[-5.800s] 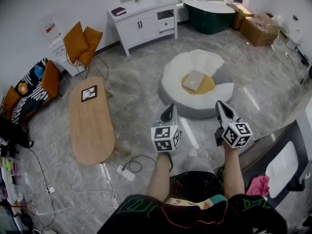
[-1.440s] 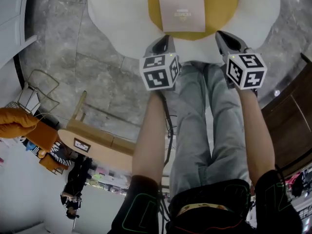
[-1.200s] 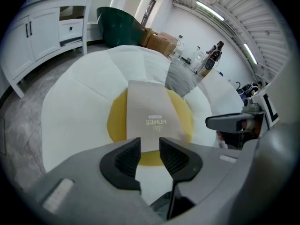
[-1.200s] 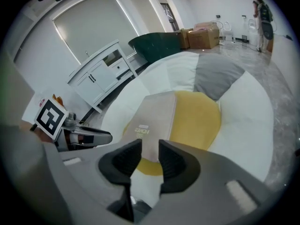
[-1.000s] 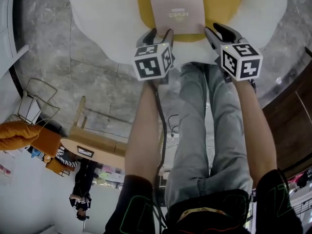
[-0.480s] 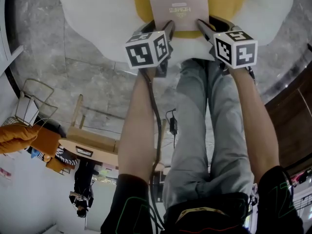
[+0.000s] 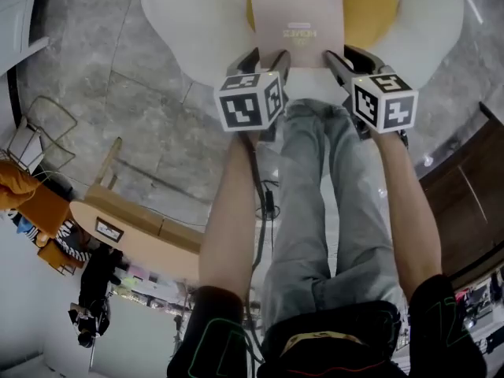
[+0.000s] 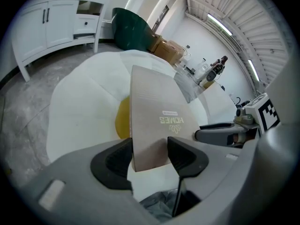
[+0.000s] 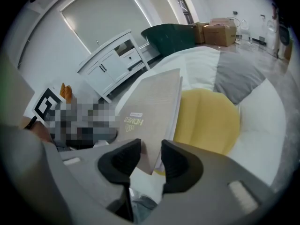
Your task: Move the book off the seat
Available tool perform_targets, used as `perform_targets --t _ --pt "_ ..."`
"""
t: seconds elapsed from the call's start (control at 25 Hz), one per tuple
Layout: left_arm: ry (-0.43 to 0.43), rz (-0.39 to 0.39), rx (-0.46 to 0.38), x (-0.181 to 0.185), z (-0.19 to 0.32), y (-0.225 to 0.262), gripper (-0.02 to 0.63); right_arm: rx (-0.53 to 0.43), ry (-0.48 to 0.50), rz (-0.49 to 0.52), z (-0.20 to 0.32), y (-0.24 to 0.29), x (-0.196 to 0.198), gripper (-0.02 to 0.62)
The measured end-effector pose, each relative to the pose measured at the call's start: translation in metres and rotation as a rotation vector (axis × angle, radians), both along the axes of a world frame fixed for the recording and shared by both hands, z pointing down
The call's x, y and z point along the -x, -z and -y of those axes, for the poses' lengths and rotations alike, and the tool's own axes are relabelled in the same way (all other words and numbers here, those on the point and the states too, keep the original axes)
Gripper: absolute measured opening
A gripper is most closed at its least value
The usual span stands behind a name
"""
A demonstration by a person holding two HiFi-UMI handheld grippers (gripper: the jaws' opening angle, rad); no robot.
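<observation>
A beige book lies lengthwise on the yellow cushion of a round white seat. Its near end sticks out over the cushion's front edge, tilted up a little. My left gripper is closed on the book's near left corner. My right gripper is closed on the near right corner. In the left gripper view the book fills the gap between the jaws of the left gripper. In the right gripper view the book's corner sits between the jaws of the right gripper, page edges showing.
The person's legs stand right against the seat's front. A wooden table is behind to the left on grey tile floor. Beyond the seat are a white cabinet, a dark green tub and cardboard boxes.
Both grippers came down from above the seat's front edge onto the book's near corners. The book's near end has come forward past the cushion's edge.
</observation>
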State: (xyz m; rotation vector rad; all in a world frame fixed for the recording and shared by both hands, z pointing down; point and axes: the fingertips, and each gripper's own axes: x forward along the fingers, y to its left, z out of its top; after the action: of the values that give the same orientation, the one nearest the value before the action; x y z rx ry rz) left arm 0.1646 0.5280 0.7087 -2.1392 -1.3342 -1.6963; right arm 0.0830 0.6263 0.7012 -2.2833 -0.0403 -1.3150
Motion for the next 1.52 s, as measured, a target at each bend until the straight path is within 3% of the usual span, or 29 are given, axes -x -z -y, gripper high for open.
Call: perform_targets --t 0.16,0.32,0.8,1.36,1.52 --pt "0.11 -0.063 0.006 -0.001 0.037 0.03 0.252 0.007 0.125 -0.056 0.028 0.026 -0.011 0.132" --pt "0.307 -0.119 0.017 0.001 0.078 0.058 0.252 0.027 0.318 -0.108 0.058 0.052 -0.034 0.132" --pt "0.744 -0.199 0.014 0.062 0.21 0.117 0.252 0.03 0.757 -0.164 0.18 0.111 -0.027 0.132" --pt "1.188 -0.231 -0.035 0.117 0.453 0.139 0.252 -0.01 1.18 -0.199 0.439 0.132 -0.027 0.133" --pt "1.303 -0.242 -0.073 0.141 0.525 0.167 0.252 -0.033 1.3 -0.217 0.521 0.158 -0.017 0.132"
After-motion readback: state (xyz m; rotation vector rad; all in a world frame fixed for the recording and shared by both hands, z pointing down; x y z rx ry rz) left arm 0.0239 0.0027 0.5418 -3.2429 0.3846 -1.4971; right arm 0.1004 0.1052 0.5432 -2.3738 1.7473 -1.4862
